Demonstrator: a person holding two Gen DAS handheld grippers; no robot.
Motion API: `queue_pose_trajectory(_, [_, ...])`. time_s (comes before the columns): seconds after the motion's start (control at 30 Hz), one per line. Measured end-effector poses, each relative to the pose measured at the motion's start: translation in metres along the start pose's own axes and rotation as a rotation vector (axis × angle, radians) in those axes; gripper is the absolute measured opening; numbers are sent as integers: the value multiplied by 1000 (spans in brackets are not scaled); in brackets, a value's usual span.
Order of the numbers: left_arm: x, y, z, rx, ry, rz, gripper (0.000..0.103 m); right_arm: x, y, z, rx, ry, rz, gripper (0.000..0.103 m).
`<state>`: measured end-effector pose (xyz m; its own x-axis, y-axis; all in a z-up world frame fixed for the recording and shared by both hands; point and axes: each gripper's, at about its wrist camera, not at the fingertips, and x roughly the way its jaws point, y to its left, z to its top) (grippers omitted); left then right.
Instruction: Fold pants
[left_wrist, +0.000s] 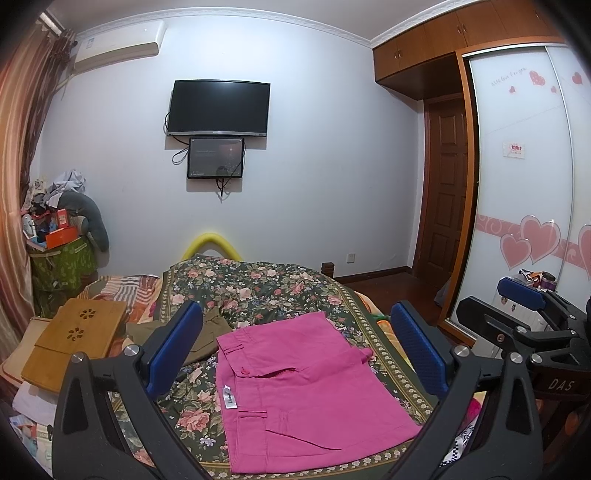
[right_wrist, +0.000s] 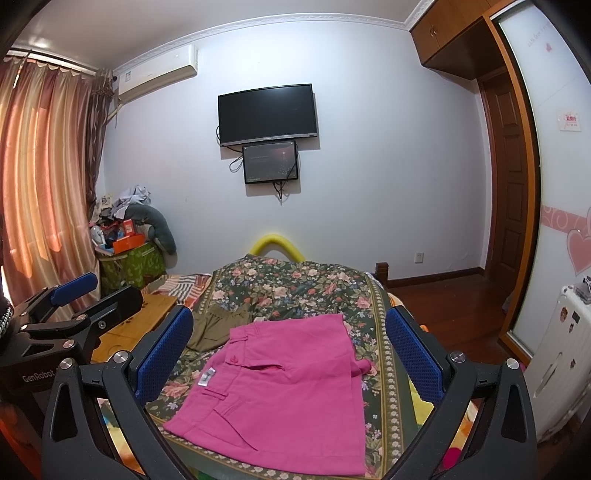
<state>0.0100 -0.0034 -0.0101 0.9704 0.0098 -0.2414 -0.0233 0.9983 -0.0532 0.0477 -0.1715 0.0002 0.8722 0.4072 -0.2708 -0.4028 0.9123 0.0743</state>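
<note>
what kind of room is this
Most likely a home bedroom. Pink pants lie on a bed under a floral bedspread, a TV hangs on the facing wall below an air conditioner, and a sliding-door wardrobe with heart decals fills the right side.

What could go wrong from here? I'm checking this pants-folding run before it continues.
1. The pink pants already lie folded on the floral bedspread; with both sets of jaws open and nothing held, a one-layer pinch could pull the fold apart.
2. The olive garment lies right beside the pants, perhaps partly under them, so the left gripper might catch it too.
3. The right gripper could pinch the bedspread along with the pants.
</note>
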Motion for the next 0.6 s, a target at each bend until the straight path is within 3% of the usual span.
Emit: queue_pose_trajectory(0.6, [10, 0, 0, -2, 19, 13, 103, 6, -5, 1, 18, 15, -17, 103])
